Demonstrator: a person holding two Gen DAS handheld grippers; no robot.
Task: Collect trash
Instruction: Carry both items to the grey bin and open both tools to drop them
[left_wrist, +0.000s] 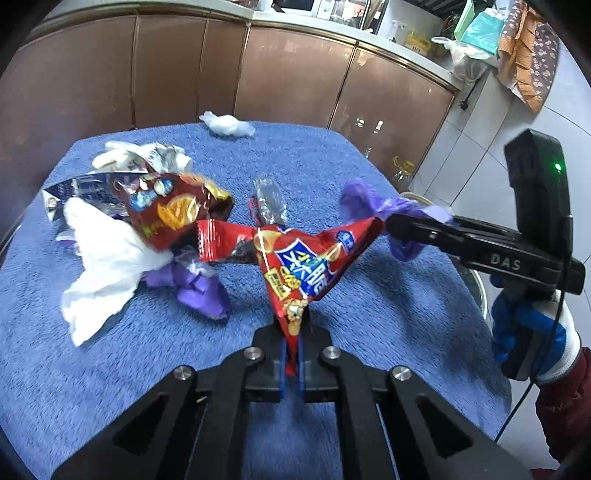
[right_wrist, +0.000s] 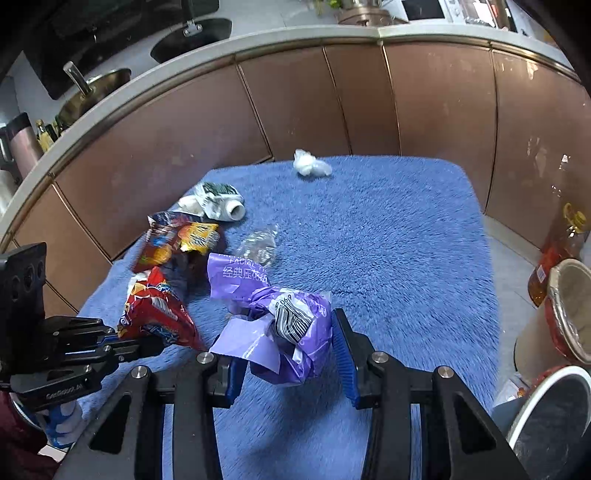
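My left gripper (left_wrist: 293, 354) is shut on a red snack bag (left_wrist: 295, 258) and holds it above the blue mat (left_wrist: 110, 369); it also shows in the right wrist view (right_wrist: 155, 314). My right gripper (right_wrist: 291, 354) has its jaws wide apart around a crumpled purple tissue wrapper (right_wrist: 288, 325), which fills part of the gap; whether the pads touch it I cannot tell. In the left wrist view the right gripper (left_wrist: 402, 225) shows the purple wrapper (left_wrist: 373, 206) at its tip. A second red snack bag (left_wrist: 173, 210), white tissue (left_wrist: 103, 258) and purple plastic (left_wrist: 199, 284) lie at the left.
A clear wrapper (right_wrist: 258, 243), a crushed white carton (right_wrist: 218, 203) and a white wad (right_wrist: 310, 166) lie on the mat. Brown cabinets (right_wrist: 295, 103) curve behind. A paper cup (right_wrist: 569, 314), an oil bottle (right_wrist: 557, 251) and a white bin rim (right_wrist: 546, 398) stand at the right.
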